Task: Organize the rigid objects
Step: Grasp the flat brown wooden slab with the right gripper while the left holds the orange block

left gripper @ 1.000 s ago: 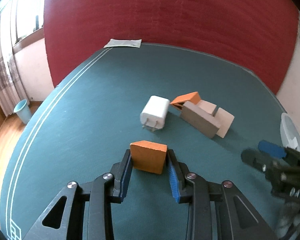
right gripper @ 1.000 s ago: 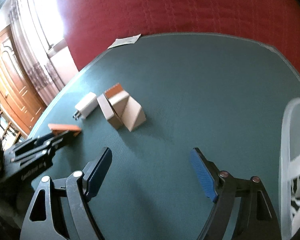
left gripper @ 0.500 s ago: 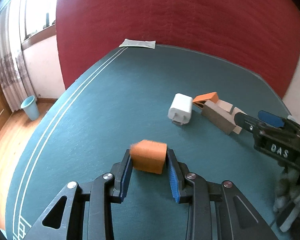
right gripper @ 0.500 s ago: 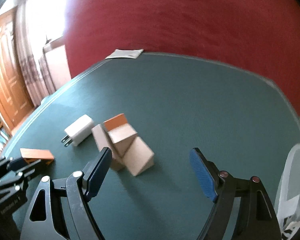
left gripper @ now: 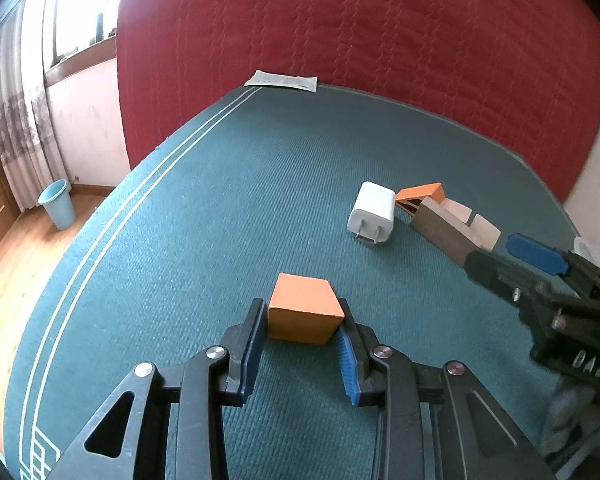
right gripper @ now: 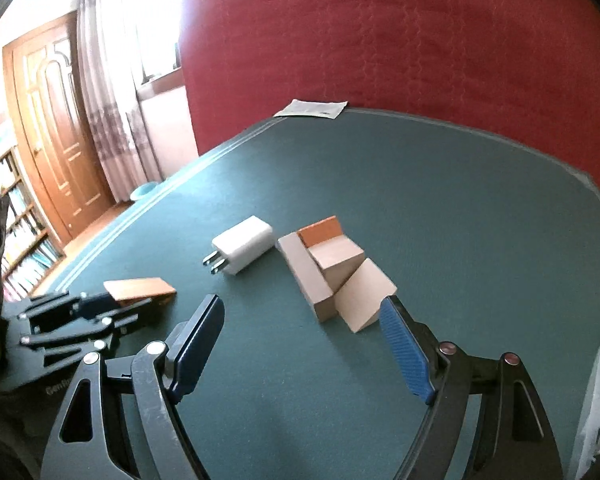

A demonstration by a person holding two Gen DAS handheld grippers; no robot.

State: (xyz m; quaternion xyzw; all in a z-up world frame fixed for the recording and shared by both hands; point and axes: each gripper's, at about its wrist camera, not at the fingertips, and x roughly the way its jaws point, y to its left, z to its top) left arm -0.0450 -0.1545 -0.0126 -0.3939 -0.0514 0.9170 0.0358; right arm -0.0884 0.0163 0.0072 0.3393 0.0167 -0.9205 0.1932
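Left tool (left gripper: 303, 334) pinching an orange block (left gripper: 305, 307) between its blue pads, low over the green tabletop (left gripper: 220, 208). From the left wrist view, white charger (left gripper: 371, 213) at one o'clock from the block, prongs facing the camera. Just past the charger, a cluster of blocks: an orange wedge (left gripper: 420, 196), a grey-brown slab (left gripper: 440, 232) and pale blocks (left gripper: 472, 222) touching one another. Right tool (right gripper: 302, 344) spread wide, holding nothing, hovering above the tabletop. From the right wrist view, the cluster at twelve o'clock, its nearest pale wedge (right gripper: 362, 300) just beside the right pad (right gripper: 404, 354); charger at eleven o'clock; left tool and its orange block at nine o'clock. White paper slip (left gripper: 283, 80) at the far tabletop edge against the red quilted backdrop (left gripper: 360, 32). Blue bin (left gripper: 57, 204) on the floor at ten o'clock.
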